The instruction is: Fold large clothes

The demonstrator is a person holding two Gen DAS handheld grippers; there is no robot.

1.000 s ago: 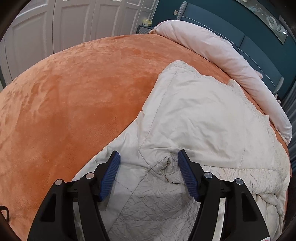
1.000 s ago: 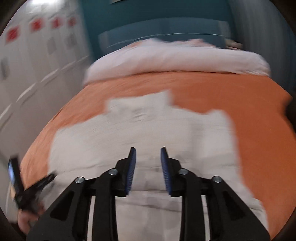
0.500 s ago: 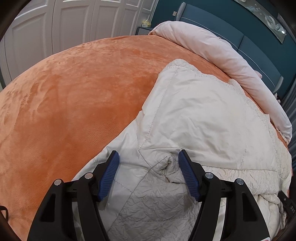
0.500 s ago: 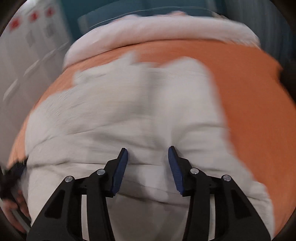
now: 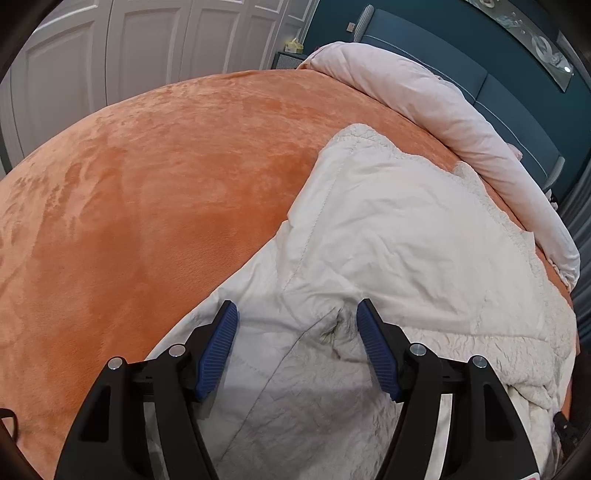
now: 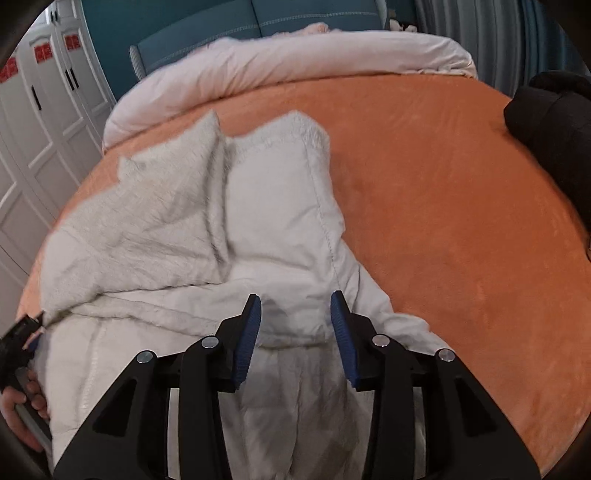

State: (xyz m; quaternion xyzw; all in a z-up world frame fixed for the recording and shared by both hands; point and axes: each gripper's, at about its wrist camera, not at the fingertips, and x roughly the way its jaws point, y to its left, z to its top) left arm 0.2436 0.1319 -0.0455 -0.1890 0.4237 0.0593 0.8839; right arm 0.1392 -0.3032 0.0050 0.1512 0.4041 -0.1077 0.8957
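Observation:
A large cream quilted coat with fleece lining [image 5: 399, 229] lies on the orange bedspread [image 5: 155, 192]; it also shows in the right wrist view [image 6: 266, 221], with two flaps folded up toward the pillows. My left gripper [image 5: 297, 325] is open and empty, just above a puckered fold of the coat near its left side. My right gripper [image 6: 295, 314] is open and empty, low over the coat's near right part. The left gripper also shows at the left edge of the right wrist view [image 6: 22, 332].
A rolled pale pink duvet [image 6: 295, 62] lies along the head of the bed by the teal headboard [image 6: 258, 26]. A black garment [image 6: 554, 122] sits at the bed's right edge. White wardrobe doors [image 5: 129, 48] stand to the left.
My right gripper has moved down and closer to the coat and its jaws have opened wider. The left gripper has stayed in place, open.

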